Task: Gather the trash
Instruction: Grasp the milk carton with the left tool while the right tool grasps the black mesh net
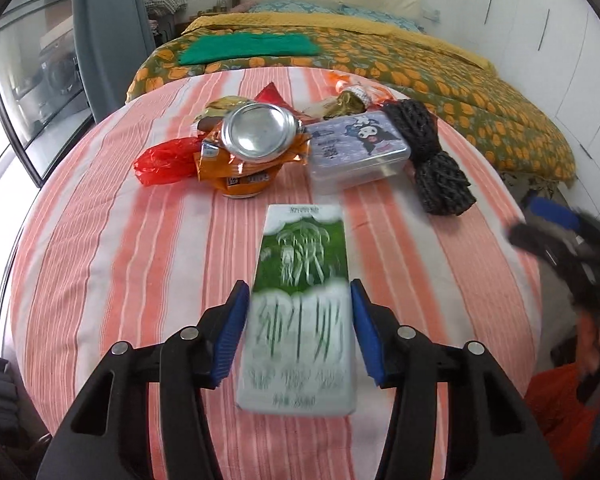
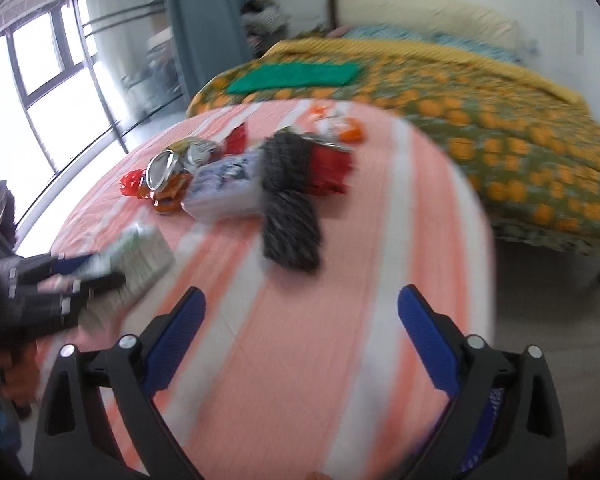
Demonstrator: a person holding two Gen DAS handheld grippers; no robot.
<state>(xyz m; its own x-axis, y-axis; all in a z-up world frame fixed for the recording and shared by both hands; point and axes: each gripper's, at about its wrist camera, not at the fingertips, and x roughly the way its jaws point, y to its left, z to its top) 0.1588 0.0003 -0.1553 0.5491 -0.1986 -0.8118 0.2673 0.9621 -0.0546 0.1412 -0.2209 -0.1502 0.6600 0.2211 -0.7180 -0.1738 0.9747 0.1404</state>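
Left gripper [image 1: 298, 332] clamps green-and-white carton [image 1: 300, 304] by its long sides, near edge of striped table [image 1: 100, 240], for lifting as trash. Right gripper [image 2: 300, 340] released, empty, approaching the far pile.

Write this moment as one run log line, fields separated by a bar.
left hand-held gripper: around green-and-white carton, contact unclear | right hand-held gripper: open, empty, over striped cloth | trash pile: untouched

Bright window [image 2: 40, 92] daylight, fisheye edges, right view motion-blurred
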